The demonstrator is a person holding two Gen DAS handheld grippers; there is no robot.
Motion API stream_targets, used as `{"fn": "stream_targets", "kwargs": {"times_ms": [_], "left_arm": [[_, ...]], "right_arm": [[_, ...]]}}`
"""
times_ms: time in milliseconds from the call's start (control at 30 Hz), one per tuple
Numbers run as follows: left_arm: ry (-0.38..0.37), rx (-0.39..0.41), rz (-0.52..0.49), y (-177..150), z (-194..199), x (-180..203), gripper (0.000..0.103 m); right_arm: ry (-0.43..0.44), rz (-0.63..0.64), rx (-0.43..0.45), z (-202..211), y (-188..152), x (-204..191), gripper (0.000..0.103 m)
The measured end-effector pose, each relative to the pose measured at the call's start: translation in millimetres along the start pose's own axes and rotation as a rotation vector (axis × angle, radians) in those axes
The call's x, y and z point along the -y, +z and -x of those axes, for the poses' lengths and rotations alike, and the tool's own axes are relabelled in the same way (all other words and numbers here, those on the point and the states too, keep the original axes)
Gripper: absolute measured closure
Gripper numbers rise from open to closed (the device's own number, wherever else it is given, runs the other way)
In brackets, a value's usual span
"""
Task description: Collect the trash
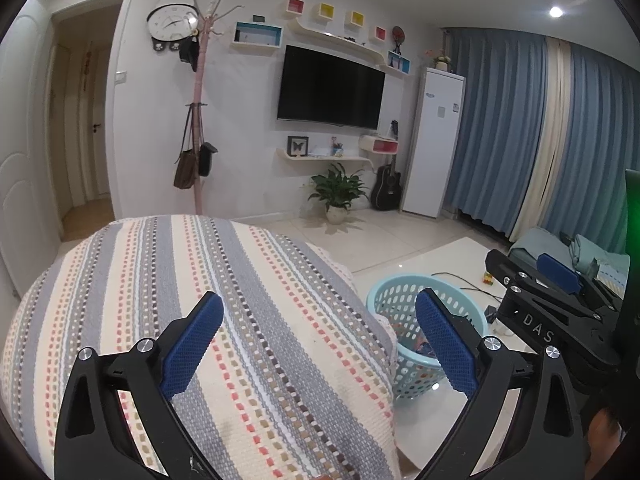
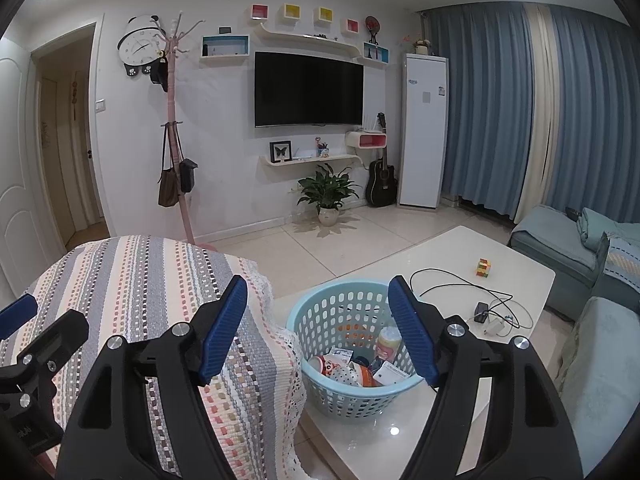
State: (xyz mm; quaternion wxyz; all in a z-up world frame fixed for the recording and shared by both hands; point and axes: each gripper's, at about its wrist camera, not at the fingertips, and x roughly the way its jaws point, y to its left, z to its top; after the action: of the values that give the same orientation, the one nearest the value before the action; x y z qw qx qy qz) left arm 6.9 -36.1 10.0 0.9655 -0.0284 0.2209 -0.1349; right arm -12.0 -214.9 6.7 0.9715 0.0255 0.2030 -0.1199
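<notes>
A light blue perforated basket (image 2: 316, 320) stands on the white low table (image 2: 440, 252) and holds several pieces of trash (image 2: 360, 364), wrappers and small packs. It also shows in the left wrist view (image 1: 390, 304). My right gripper (image 2: 320, 328) is open and empty, above and in front of the basket. My left gripper (image 1: 320, 344) is open and empty, over the striped cloth (image 1: 200, 300), to the left of the basket. The right gripper also shows in the left wrist view (image 1: 560, 276).
The striped cloth (image 2: 160, 280) covers a rounded seat left of the table. A colour cube (image 2: 483, 268), black cable (image 2: 452, 284) and chargers (image 2: 486, 316) lie on the table. A blue-green sofa (image 2: 560, 240) stands to the right. A potted plant (image 2: 328, 196) and coat rack (image 2: 176, 140) stand by the far wall.
</notes>
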Motion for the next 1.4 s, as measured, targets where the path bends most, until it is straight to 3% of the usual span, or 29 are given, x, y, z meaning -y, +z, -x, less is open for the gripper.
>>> {"fn": "stream_targets", "kwargs": {"times_ms": [1400], "left_arm": [[-0.032,-0.032,0.01,0.7,-1.0,-1.7,0.008]], "right_arm": [[0.014,0.008,0.002,3.7,5.4,-5.7,0.033]]}}
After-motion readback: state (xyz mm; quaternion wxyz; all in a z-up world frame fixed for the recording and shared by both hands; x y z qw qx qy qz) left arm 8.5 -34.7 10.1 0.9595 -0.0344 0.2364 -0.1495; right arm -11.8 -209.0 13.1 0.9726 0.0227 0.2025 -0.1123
